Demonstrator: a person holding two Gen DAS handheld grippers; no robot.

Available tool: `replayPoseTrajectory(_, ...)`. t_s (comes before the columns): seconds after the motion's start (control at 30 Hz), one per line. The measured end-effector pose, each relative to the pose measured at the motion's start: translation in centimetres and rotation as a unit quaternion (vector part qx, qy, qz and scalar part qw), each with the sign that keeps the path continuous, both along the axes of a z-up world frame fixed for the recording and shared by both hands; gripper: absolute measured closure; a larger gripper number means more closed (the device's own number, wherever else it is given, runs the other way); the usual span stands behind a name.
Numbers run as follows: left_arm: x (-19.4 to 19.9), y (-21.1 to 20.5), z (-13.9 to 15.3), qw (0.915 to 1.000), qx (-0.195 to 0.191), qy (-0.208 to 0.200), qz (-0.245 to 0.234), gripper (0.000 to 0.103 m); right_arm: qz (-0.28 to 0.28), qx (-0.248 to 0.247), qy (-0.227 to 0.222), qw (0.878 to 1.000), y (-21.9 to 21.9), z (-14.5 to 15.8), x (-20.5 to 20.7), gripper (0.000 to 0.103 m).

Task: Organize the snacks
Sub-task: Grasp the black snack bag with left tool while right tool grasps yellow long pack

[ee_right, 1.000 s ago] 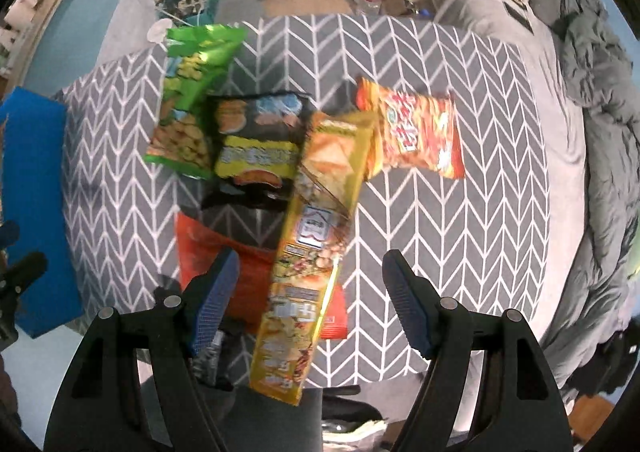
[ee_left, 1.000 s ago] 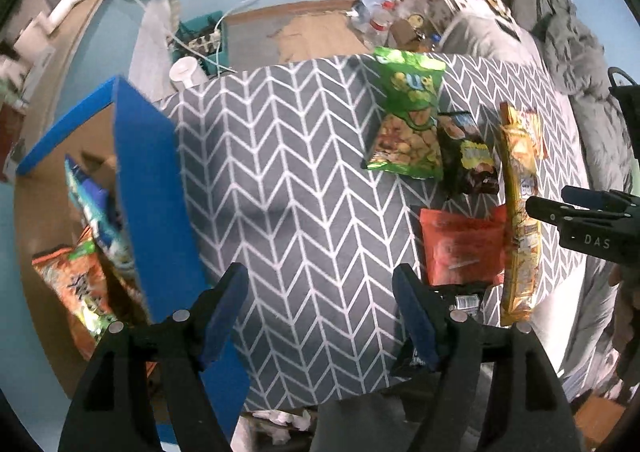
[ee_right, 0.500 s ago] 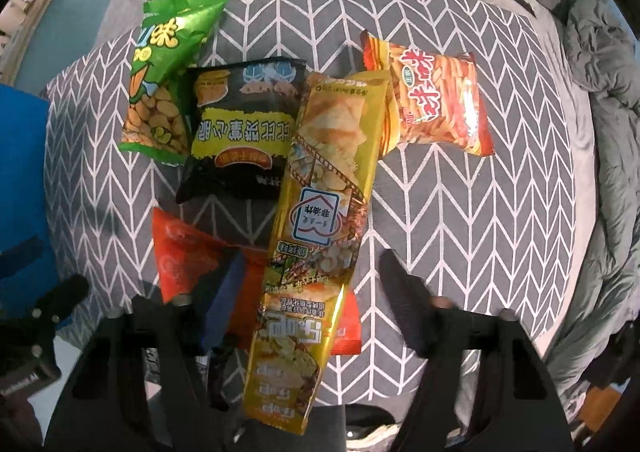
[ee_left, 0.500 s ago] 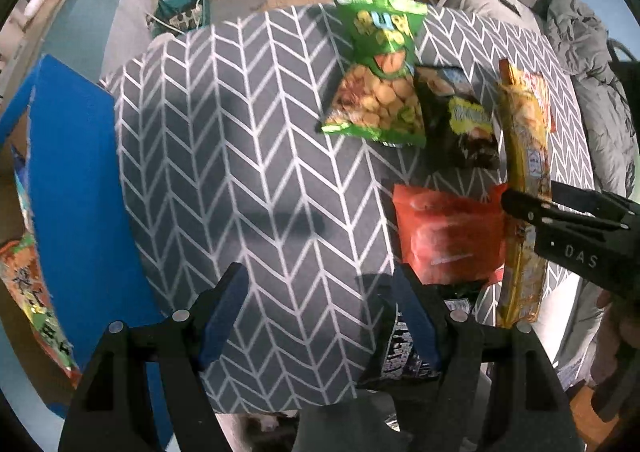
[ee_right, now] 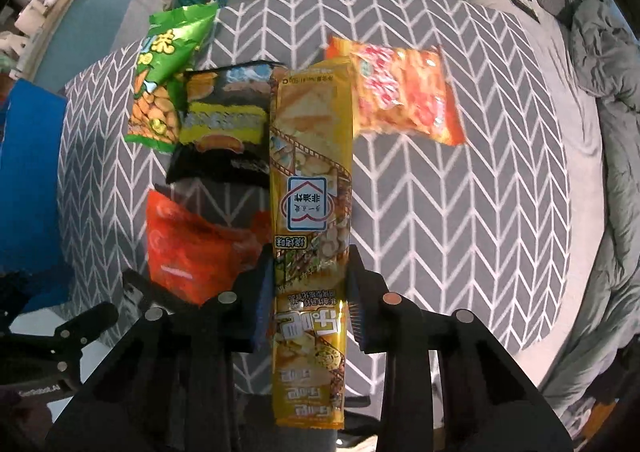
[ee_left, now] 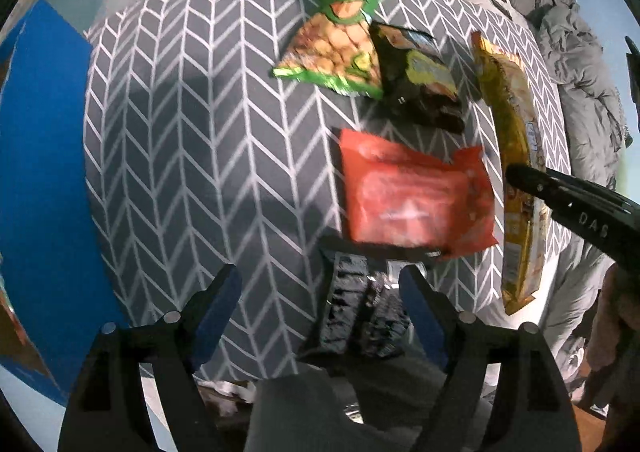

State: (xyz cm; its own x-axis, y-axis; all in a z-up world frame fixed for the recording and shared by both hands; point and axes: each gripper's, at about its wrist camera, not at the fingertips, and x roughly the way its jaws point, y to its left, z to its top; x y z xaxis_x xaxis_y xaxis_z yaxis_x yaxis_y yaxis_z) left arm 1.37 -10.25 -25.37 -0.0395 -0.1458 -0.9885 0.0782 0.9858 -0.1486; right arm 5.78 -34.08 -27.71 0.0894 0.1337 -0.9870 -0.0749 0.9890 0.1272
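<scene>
Pickup step rn: right hand-held gripper (ee_right: 310, 304) just clamped the long yellow snack pack (ee_right: 310, 188) lying right of the red bag (ee_left: 412, 194) on the tabletop (ee_right: 460, 212). Left hand-held gripper (ee_left: 320, 312) gaping wider, nothing gripped, black packet (ee_left: 360, 312) between. Next imo: lift w/o dragging neighbours.

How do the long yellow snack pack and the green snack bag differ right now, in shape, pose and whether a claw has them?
The long yellow snack pack is narrow and stretched; the green snack bag is shorter and wider. The right claw, whose jaws have just been closing, is shut on the yellow pack; no claw touches the green bag. The yellow pack overlaps the black bag; the green bag lies beside it at the far left. Both are sealed snack packs over the chevron cloth.
</scene>
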Motion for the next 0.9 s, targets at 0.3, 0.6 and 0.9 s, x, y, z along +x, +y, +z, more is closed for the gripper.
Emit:
replayPoseTrajectory(0.3,-3.2,-1.8,-2.2,0.9993,-0.016,0.032,0.013,0.021,-0.019,0.012,0.016,1.000,-4.6,-1.4,-3.1,0.072)
replayPoseTrajectory(0.6,-4.3,-2.5,-3.1,0.9985,-0.021,0.048,0.015,0.021,-0.031,0.011,0.034,0.999,-5.2,-3.8,-5.8,0.072)
replayPoseTrajectory(0.9,-4.1,-5.0,-6.1,0.9976,-0.005,0.067,0.014,0.015,-0.046,0.019,0.032,0.998,-5.1,-4.5,-7.8,0.072)
